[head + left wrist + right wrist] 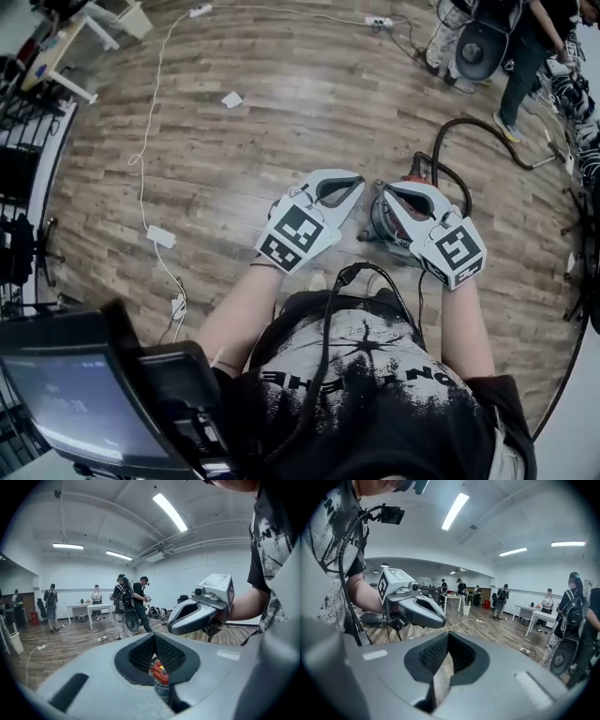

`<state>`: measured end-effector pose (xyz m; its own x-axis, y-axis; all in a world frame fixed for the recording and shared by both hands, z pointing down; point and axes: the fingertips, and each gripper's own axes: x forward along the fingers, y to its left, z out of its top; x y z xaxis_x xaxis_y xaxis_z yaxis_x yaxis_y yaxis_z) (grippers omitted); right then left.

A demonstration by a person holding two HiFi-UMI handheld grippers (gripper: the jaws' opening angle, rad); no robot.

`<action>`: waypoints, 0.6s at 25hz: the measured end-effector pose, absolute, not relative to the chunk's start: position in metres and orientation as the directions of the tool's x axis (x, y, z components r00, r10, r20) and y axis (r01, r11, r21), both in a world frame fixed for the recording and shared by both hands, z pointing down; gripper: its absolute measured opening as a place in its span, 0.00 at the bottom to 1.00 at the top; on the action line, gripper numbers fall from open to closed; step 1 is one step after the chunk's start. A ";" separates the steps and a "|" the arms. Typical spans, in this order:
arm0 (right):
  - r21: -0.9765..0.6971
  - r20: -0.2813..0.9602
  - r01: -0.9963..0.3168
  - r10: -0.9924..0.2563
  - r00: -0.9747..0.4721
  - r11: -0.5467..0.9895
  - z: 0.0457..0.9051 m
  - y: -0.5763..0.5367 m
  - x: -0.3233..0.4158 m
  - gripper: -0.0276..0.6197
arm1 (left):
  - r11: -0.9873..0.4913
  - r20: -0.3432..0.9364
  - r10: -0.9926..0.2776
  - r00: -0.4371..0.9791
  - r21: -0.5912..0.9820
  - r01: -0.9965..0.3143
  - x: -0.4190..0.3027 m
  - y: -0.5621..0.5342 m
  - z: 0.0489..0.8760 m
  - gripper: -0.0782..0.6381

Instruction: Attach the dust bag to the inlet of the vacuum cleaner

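Two forearms (246, 314) reached forward side by side. The left tongs (356, 182) and right tongs (390, 188) were both clenched and empty, tips close. One vacuum (381, 223) sat on the floor (281, 103), at the person's twelve o'clock.

Head view steeply down, left gripper view sees right gripper (174, 625)

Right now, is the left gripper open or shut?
Shut. In its own view the left gripper has its pads meeting, nothing pinched between them.
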<state>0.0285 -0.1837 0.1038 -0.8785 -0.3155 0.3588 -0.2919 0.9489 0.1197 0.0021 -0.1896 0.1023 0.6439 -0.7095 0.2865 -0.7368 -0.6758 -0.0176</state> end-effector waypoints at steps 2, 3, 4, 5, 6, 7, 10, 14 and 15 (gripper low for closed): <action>0.132 0.352 -0.253 -0.284 -0.892 0.958 0.095 -0.182 0.033 0.05 | -0.653 0.275 -0.730 0.626 -0.012 -0.757 0.006 -0.192 0.095 0.11; 0.136 0.349 -0.243 -0.276 -0.896 0.960 0.090 -0.181 0.037 0.05 | -0.645 0.271 -0.737 0.619 -0.011 -0.764 0.008 -0.191 0.092 0.11; 0.141 0.345 -0.239 -0.274 -0.898 0.961 0.086 -0.181 0.042 0.05 | -0.638 0.267 -0.744 0.612 -0.012 -0.770 0.012 -0.191 0.088 0.11; 0.149 0.338 -0.240 -0.277 -0.899 0.959 0.082 -0.183 0.048 0.05 | -0.631 0.263 -0.751 0.605 -0.016 -0.776 0.015 -0.191 0.084 0.11; 0.159 0.325 -0.244 -0.284 -0.902 0.957 0.077 -0.186 0.055 0.05 | -0.622 0.259 -0.760 0.597 -0.021 -0.783 0.019 -0.191 0.081 0.11; 0.167 0.305 -0.249 -0.291 -0.907 0.954 0.071 -0.189 0.062 0.05 | -0.613 0.254 -0.768 0.587 -0.027 -0.790 0.023 -0.192 0.078 0.11; 0.178 0.242 -0.256 -0.294 -0.925 0.950 0.057 -0.199 0.083 0.05 | -0.592 0.237 -0.788 0.569 -0.037 -0.805 0.036 -0.194 0.071 0.11; 0.185 0.214 -0.280 -0.316 -0.924 0.942 0.051 -0.204 0.106 0.05 | -0.592 0.217 -0.792 0.570 -0.044 -0.805 0.057 -0.191 0.062 0.11; 0.178 0.208 -0.285 -0.319 -0.925 0.942 0.050 -0.205 0.110 0.05 | -0.592 0.212 -0.793 0.571 -0.047 -0.804 0.061 -0.190 0.060 0.11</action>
<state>0.1102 -0.2050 0.0502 -0.9246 -0.3193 0.2077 -0.2853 0.9418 0.1778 0.0613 -0.1903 0.0596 0.5714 -0.7928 0.2118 -0.8044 -0.5922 -0.0465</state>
